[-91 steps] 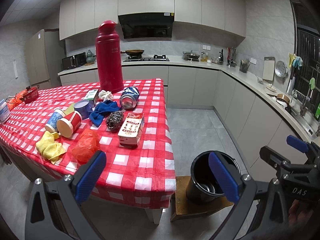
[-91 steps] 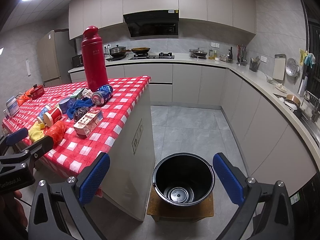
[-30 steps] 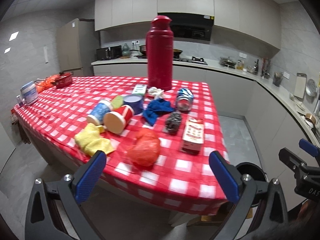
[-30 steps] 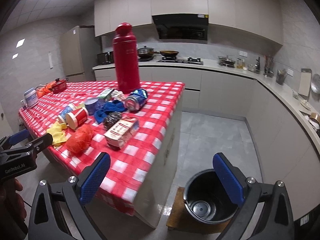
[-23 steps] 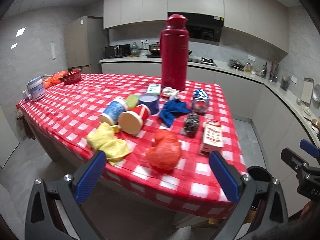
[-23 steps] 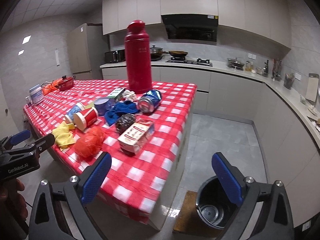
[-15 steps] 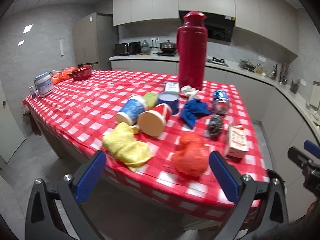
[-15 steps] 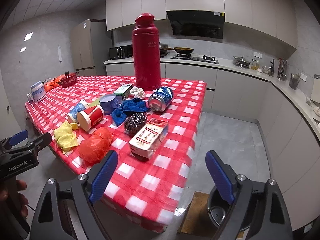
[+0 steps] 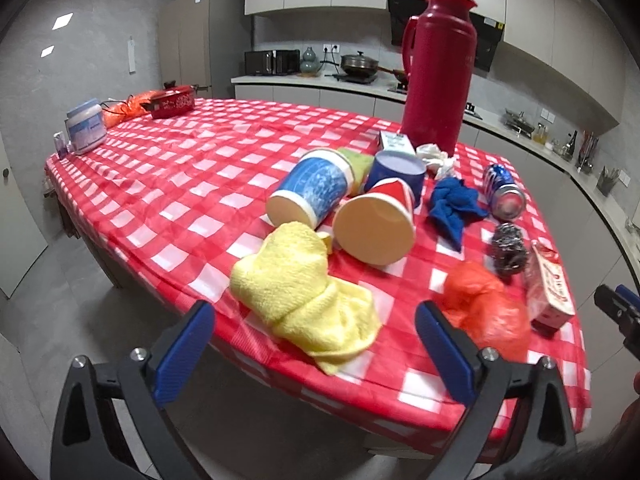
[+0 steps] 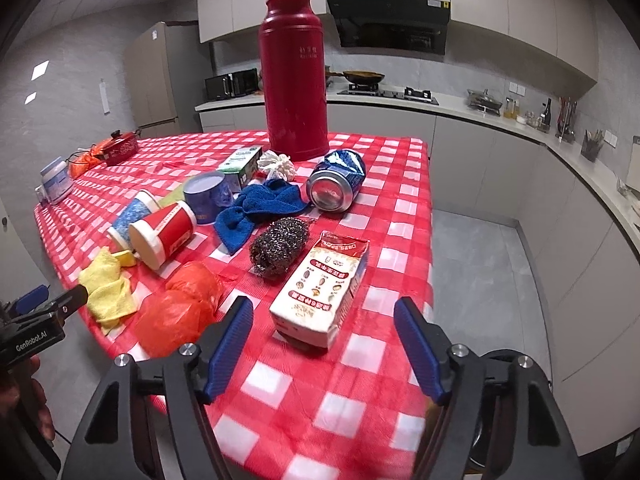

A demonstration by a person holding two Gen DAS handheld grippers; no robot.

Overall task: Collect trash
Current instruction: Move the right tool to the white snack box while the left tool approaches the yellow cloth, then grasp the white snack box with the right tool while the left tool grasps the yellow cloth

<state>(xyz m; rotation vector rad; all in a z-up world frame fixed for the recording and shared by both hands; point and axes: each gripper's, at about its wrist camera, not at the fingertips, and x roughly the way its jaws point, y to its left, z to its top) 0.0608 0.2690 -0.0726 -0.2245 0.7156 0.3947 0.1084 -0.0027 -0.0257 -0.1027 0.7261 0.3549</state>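
Both tongs empty: left tongs [image 9: 314,338] gape over the yellow cloth [image 9: 304,294]. Right tongs [image 10: 322,342] are closing around nothing, just short of the carton [image 10: 322,286]; closing this early could shove it across the bench [image 10: 396,216].

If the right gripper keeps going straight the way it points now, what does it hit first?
Most likely the white carton lying on the checked tablecloth. It sits just ahead of the right gripper, whose closing fingers hold nothing. Depth is hard to judge.

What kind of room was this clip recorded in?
A home kitchen, most likely: a range hood over a gas hob, a fridge, and a table with a red checked cloth strewn with cups and packaging.
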